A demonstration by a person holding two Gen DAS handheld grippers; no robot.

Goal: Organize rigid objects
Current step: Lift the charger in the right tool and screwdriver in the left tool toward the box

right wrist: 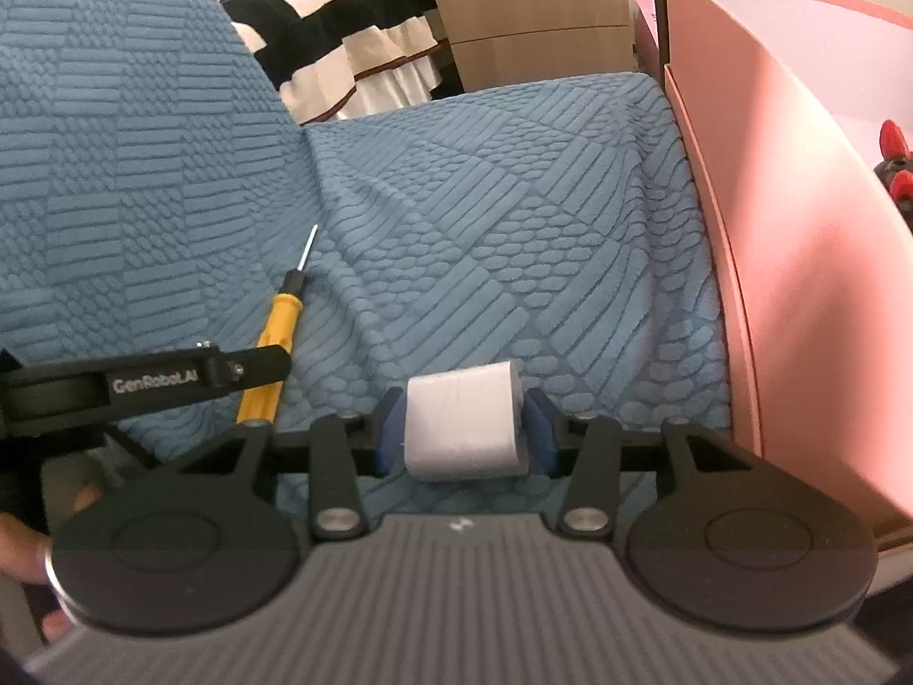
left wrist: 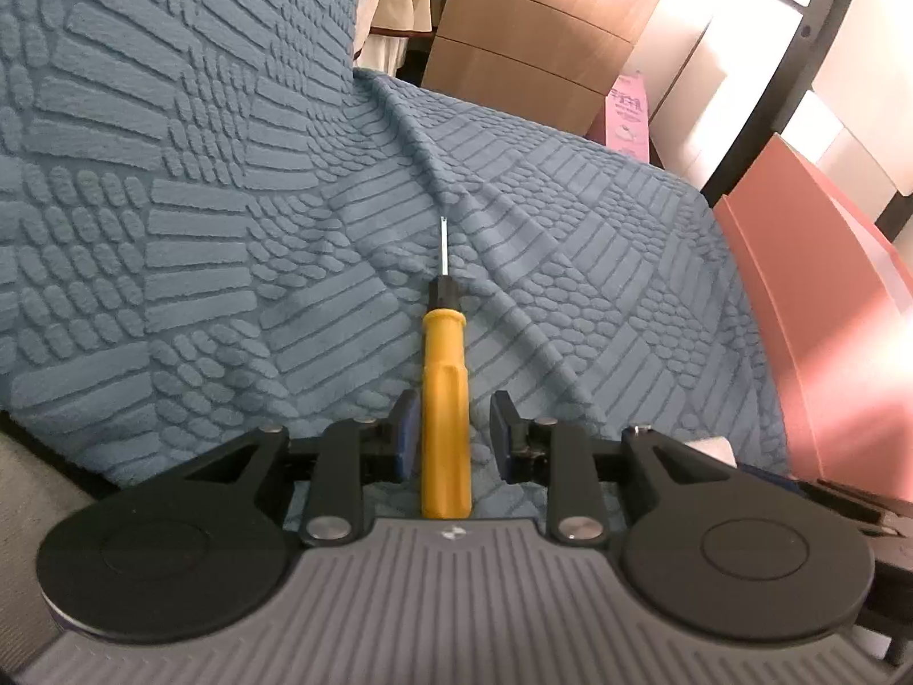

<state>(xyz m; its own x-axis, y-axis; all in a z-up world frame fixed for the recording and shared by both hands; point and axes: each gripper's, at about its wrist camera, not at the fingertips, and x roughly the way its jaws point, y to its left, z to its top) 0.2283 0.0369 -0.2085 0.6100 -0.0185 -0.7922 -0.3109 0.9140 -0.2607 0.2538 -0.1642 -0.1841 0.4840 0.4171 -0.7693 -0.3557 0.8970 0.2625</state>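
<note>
A yellow-handled screwdriver (left wrist: 445, 394) lies on the blue textured sofa cover (left wrist: 228, 200), tip pointing away. My left gripper (left wrist: 451, 428) is open around its handle, with a gap at the right pad. The screwdriver also shows in the right wrist view (right wrist: 274, 337), with the left gripper (right wrist: 251, 368) over its handle. My right gripper (right wrist: 465, 428) is shut on a white rectangular block (right wrist: 462, 422), held just above the sofa cover (right wrist: 513, 228).
A pink open box (right wrist: 799, 285) stands at the right edge of the seat, with a red and black object (right wrist: 896, 165) inside; it also shows in the left wrist view (left wrist: 810, 314). A wooden drawer unit (left wrist: 536, 28) and a striped cloth (right wrist: 342, 28) are behind.
</note>
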